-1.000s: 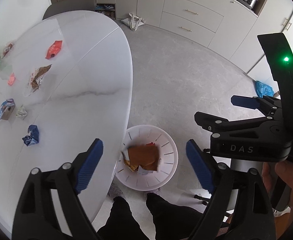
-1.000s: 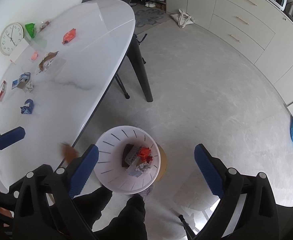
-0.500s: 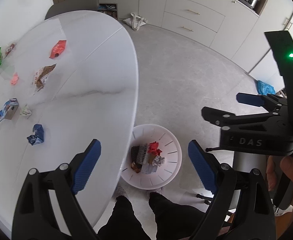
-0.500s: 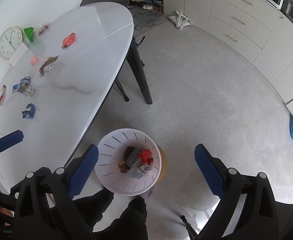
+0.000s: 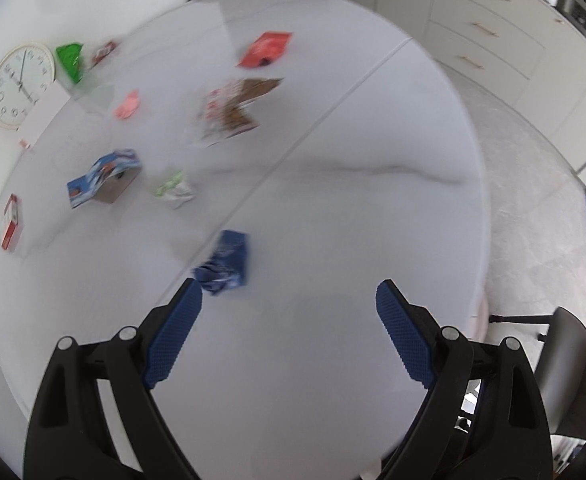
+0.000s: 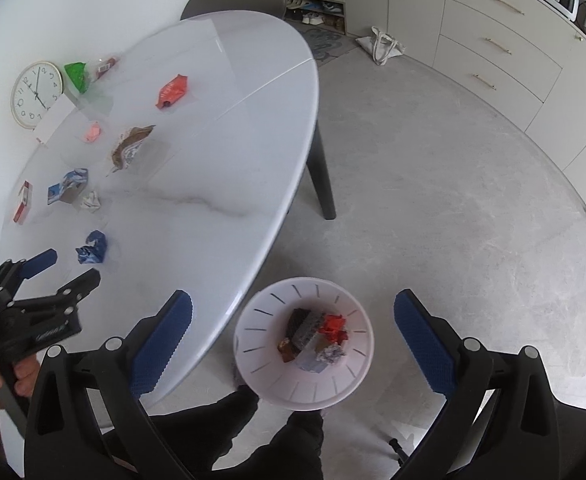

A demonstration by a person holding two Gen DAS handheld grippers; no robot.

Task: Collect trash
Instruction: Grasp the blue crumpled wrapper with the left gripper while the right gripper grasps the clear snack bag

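Lying crumpled on the table [image 5: 333, 208], blue wrapper [image 5: 225, 258] shows white print.

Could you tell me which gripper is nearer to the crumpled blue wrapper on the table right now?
Left. The left gripper sits open over the table just short of the crumpled blue wrapper. The right gripper hangs open off the table edge, above the white bin on the floor.

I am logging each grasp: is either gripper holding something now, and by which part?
Nothing is held. The left gripper and the right gripper are both open and empty; the blue wrapper lies untouched on the table.
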